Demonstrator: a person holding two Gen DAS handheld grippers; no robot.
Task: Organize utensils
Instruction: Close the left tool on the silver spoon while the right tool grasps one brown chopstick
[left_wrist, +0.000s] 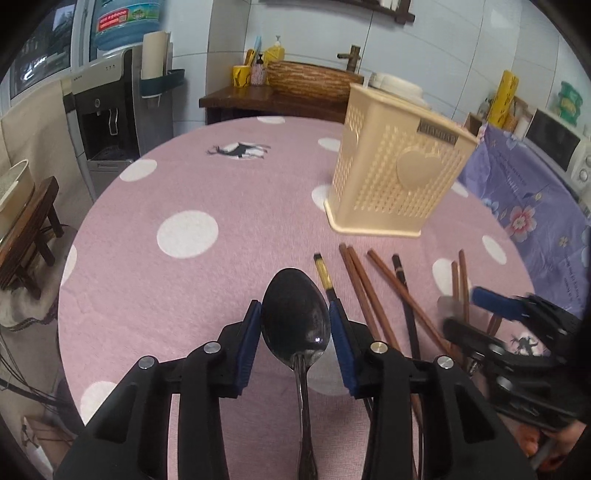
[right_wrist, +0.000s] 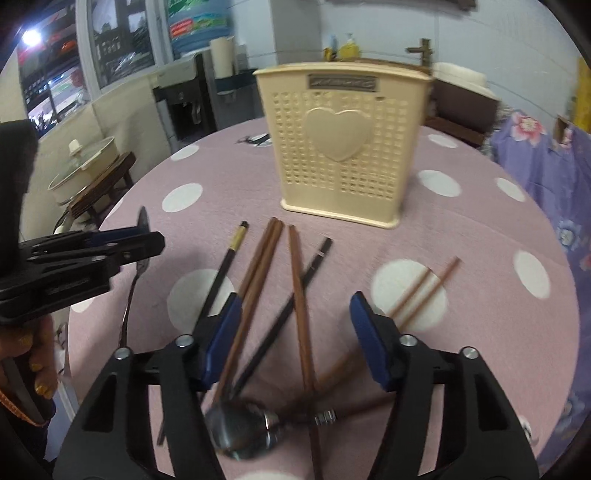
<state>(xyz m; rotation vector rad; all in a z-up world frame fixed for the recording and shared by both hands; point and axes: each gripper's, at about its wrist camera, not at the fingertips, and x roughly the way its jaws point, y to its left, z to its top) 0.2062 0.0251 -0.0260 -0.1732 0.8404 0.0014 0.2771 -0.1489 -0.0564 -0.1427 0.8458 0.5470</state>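
Straddling the spoon (left_wrist: 295, 317), the left hand-held gripper (left_wrist: 295, 314) seems barely touching; the right hand-held gripper (right_wrist: 295, 325) gapes, empty.

pink white-dotted tablecloth (left_wrist: 221, 177), cream holder (left_wrist: 399, 173)

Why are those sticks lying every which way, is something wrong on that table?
The chopsticks lie scattered and crossed on the pink tablecloth in front of the beige holder, not in it. A second spoon lies among them. Nothing looks broken or spilled.
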